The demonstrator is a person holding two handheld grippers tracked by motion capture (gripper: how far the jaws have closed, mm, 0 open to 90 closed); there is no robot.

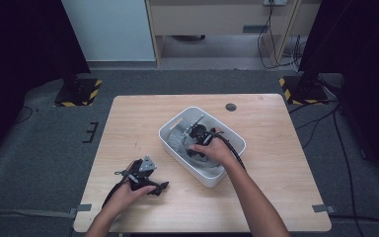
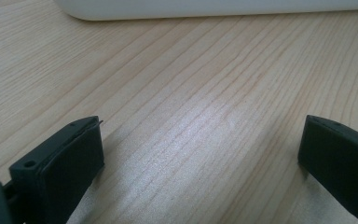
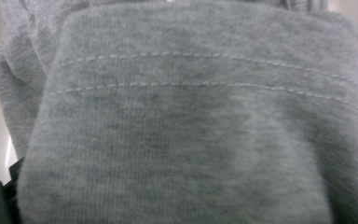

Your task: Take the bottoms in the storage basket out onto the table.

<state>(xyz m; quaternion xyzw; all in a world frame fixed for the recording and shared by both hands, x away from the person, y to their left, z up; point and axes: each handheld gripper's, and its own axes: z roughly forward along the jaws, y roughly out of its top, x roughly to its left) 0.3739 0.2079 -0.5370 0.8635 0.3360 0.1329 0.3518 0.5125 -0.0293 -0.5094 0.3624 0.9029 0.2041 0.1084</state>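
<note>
Grey cloth [image 3: 191, 121] is sitting inside the white bin [image 1: 170, 140], right gripper [image 1: 196, 133] digging into it, grip can't tell; left gripper [image 1: 159, 186] is resting beside the bin, jaws wide.

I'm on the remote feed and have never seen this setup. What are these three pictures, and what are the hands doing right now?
There is no robot arm: a person holds a two-jaw tool in each hand. The high view looks down on a wooden table with a white bin on it. The right gripper reaches into the bin, where a grey cloth lies. Its own camera sits so close that grey knit fabric covers the fingers, so I cannot tell whether it grips. The left gripper rests low over bare wood. Its own camera looks along its two black fingers, wide apart with nothing between them, with the bin's edge ahead.
</note>
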